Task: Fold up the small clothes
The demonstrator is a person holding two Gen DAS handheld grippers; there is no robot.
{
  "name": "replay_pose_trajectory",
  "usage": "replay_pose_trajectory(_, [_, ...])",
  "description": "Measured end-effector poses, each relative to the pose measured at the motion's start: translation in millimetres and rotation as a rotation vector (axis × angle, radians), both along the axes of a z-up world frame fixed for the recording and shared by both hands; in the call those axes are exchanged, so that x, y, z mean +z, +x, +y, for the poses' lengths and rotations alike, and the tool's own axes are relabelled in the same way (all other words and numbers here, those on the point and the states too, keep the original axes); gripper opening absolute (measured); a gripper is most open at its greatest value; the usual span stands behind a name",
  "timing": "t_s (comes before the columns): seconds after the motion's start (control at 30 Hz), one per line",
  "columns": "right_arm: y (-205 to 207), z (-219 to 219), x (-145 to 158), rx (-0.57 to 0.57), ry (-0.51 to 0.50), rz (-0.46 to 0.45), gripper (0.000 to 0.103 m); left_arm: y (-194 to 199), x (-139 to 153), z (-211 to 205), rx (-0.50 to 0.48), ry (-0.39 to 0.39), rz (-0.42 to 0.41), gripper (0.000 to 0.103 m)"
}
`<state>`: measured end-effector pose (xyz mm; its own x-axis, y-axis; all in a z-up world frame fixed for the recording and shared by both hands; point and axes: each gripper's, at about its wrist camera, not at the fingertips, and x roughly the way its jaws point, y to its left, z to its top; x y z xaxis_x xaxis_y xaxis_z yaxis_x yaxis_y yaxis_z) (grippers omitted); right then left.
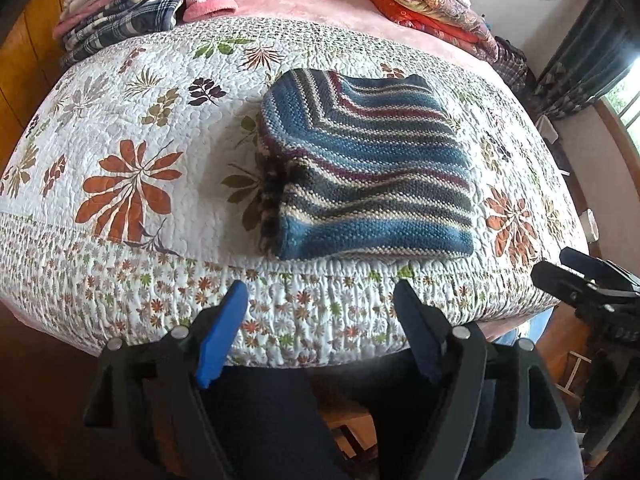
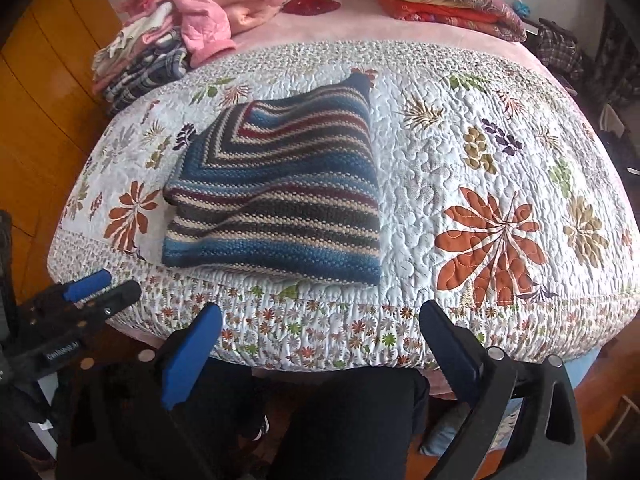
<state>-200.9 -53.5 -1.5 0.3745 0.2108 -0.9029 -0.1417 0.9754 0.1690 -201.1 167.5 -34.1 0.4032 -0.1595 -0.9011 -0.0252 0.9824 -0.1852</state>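
Lying folded at 12 o'clock of left gripper [image 1: 320,332], striped knit sweater [image 1: 360,168]; at 11 o'clock of right gripper [image 2: 320,344]. Both spread apart, empty, off the quilt [image 1: 120,128]. Judged nearer the left.

Each gripper was built of matte black plastic arms, forked at the base, with round silver pivot pins at the joints. The left gripper [image 1: 320,332] carried bright blue pads on its fingers [image 1: 220,336], as did the right gripper [image 2: 320,356]; its fingers [image 2: 188,356] showed the same blue at lower left of the frame. On the left gripper's body, seen at the left edge of the right wrist view, sat small brass-coloured screws and a white printed label, too blurred to read. The person wore dark trousers [image 2: 352,420].
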Motion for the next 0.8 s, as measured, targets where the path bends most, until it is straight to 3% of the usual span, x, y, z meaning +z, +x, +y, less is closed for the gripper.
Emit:
replay_pose_trajectory(0.13, [-4, 3, 7, 0.002, -0.031, -0.014, 0.099, -4, 5, 1, 0.009, -0.015, 0.001, 0.075])
replay_pose_trajectory(0.8, [-10, 8, 28, 0.002, -0.109, -0.061, 0.099, -14, 31, -11, -0.005, 0.054, -0.034, 0.079])
